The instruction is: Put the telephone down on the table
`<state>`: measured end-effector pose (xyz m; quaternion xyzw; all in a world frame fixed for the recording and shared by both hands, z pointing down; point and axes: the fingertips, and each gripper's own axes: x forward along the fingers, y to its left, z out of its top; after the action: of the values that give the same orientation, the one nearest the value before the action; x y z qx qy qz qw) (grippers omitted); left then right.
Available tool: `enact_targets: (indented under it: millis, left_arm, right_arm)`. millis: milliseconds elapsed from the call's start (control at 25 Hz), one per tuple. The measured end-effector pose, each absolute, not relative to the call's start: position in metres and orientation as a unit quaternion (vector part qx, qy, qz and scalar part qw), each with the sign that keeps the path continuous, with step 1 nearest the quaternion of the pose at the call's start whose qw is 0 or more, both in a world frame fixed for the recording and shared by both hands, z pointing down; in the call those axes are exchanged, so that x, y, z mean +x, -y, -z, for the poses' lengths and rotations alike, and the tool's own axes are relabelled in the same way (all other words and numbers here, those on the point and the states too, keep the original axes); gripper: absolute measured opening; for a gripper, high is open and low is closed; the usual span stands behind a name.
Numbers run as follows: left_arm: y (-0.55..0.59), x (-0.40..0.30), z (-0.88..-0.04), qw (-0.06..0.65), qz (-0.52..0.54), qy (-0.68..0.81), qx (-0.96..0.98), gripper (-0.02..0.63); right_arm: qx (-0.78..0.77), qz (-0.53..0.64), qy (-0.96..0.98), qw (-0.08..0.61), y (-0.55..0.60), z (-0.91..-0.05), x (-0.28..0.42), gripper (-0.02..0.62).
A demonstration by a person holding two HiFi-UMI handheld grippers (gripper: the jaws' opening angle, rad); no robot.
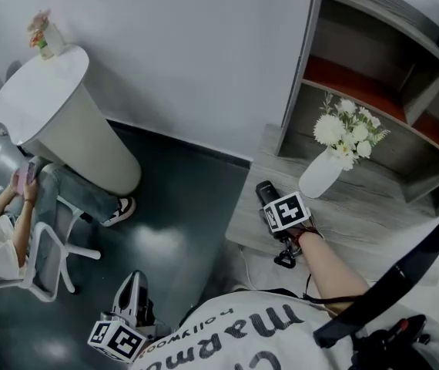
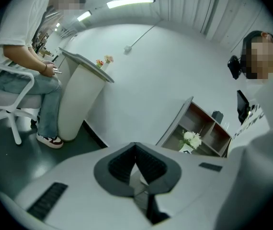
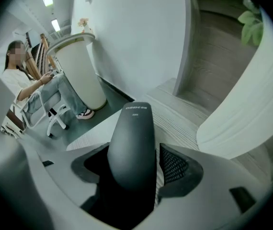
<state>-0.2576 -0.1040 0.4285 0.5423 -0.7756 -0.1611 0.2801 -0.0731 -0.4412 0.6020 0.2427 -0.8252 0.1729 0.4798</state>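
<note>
Your right tool (image 3: 143, 161) clamps a black telephone handset (image 3: 132, 143) between its 2 jaws. It holds the handset at the left edge of the wooden table (image 1: 373, 206), just left of a white vase (image 1: 321, 174) of white flowers (image 1: 346, 129). Whether the handset touches the table cannot be told. Your left tool (image 2: 135, 150) hangs low at near left, jaws closed together on nothing. At far left, 1 seated person (image 1: 4, 230) occupies a white chair (image 1: 50, 257) beside a white round stand (image 1: 65, 122).

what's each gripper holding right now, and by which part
The right gripper grips the black telephone handset near one end. The left gripper is shut on nothing.
</note>
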Motion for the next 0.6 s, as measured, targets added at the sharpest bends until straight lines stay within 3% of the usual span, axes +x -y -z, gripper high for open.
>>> enact_targets:
  millis: [240,280,400,480,600]
  left_arm:
    - [0.092,-0.251,-0.425,0.276,0.163,0.772,0.548,0.009]
    - [0.089,-0.251,-0.424,0.276,0.163,0.771,0.55,0.009]
    - [0.075,-0.251,-0.422,0.277,0.163,0.768,0.553,0.009]
    - [0.065,-0.25,-0.419,0.278,0.16,0.765,0.558,0.009]
    - [0.049,-0.252,-0.411,0.277,0.154,0.759,0.569,0.009]
  right_arm:
    - [0.279,-0.2,0.855,0.389,0.448,-0.557,-0.073,0.303]
    - [0.291,-0.201,0.857,0.375,0.449,-0.547,-0.071,0.276]
    - [0.339,-0.188,0.857,0.34,0.449,-0.521,-0.061,0.067]
    - [0.346,-0.189,0.862,0.318,0.439,-0.505,-0.059,0.02]
    - [0.336,-0.214,0.873,0.281,0.413,-0.485,-0.059,0.012]
